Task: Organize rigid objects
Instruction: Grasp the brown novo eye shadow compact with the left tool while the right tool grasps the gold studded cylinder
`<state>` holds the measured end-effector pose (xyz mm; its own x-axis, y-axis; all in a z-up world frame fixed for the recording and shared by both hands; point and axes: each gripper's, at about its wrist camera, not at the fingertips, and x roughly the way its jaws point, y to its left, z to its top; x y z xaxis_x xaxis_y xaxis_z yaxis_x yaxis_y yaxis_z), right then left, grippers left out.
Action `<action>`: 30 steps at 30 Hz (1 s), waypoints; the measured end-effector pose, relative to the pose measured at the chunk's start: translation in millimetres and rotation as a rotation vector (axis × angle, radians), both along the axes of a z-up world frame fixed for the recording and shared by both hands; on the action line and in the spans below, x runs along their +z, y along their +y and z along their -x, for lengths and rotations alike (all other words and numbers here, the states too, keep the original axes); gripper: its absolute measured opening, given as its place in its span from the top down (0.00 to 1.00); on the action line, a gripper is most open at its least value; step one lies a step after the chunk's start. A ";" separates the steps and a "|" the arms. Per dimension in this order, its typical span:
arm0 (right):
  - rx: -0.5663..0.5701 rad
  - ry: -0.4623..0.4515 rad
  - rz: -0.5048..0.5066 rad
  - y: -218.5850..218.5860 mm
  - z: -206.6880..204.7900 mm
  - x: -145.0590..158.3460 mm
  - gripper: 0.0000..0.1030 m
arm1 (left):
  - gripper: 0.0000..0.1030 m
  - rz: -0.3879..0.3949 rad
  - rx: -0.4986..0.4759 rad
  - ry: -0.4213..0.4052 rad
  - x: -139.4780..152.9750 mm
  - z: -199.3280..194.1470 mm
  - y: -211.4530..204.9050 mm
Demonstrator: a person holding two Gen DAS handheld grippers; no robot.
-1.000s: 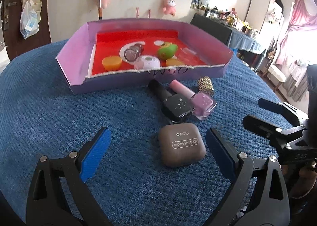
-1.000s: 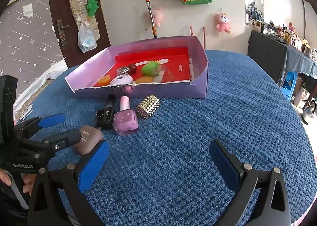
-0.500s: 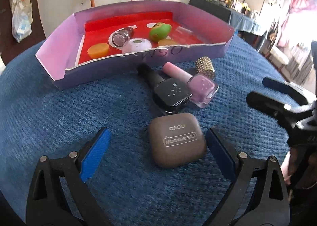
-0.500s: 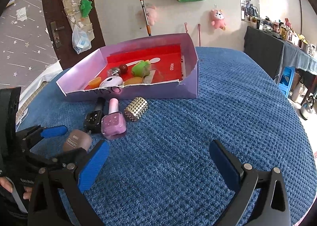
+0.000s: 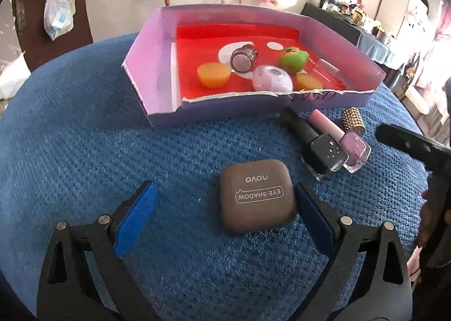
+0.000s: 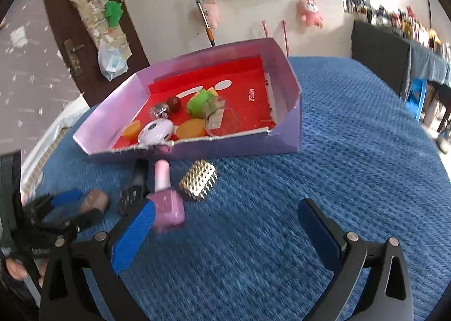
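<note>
The brown eye shadow case point(image 5: 258, 196) lies flat on the blue table point(image 5: 84, 152), low and centre in the left wrist view. It looks light, stiff and smooth, so its rounded side edges are probably the best hold. The left hand-held gripper point(image 5: 225, 208) stands spread wide around it, right finger touching. Nail polish bottles point(image 5: 329, 152) lie upper right, before the purple tray point(image 5: 157, 67). The right hand-held gripper point(image 6: 225, 225) hangs agape, empty.

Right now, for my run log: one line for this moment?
left gripper: open, around eyeshadow case | right gripper: open, empty | box: partly filled
</note>
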<state>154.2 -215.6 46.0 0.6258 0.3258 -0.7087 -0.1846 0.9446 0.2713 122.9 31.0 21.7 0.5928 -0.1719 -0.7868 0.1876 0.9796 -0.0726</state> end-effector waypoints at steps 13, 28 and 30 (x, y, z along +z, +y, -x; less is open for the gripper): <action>-0.041 0.043 0.001 13.3 -29.9 -10.4 0.26 | 0.47 0.035 -0.071 -0.009 0.2 -1.4 -11.4; 0.093 -0.034 -0.046 23.6 -8.5 12.4 0.66 | 0.52 0.060 -0.095 -0.089 28.9 9.3 -10.9; 0.098 -0.041 -0.047 22.7 -5.5 15.9 0.66 | 0.52 0.060 -0.096 -0.093 30.4 9.3 -11.3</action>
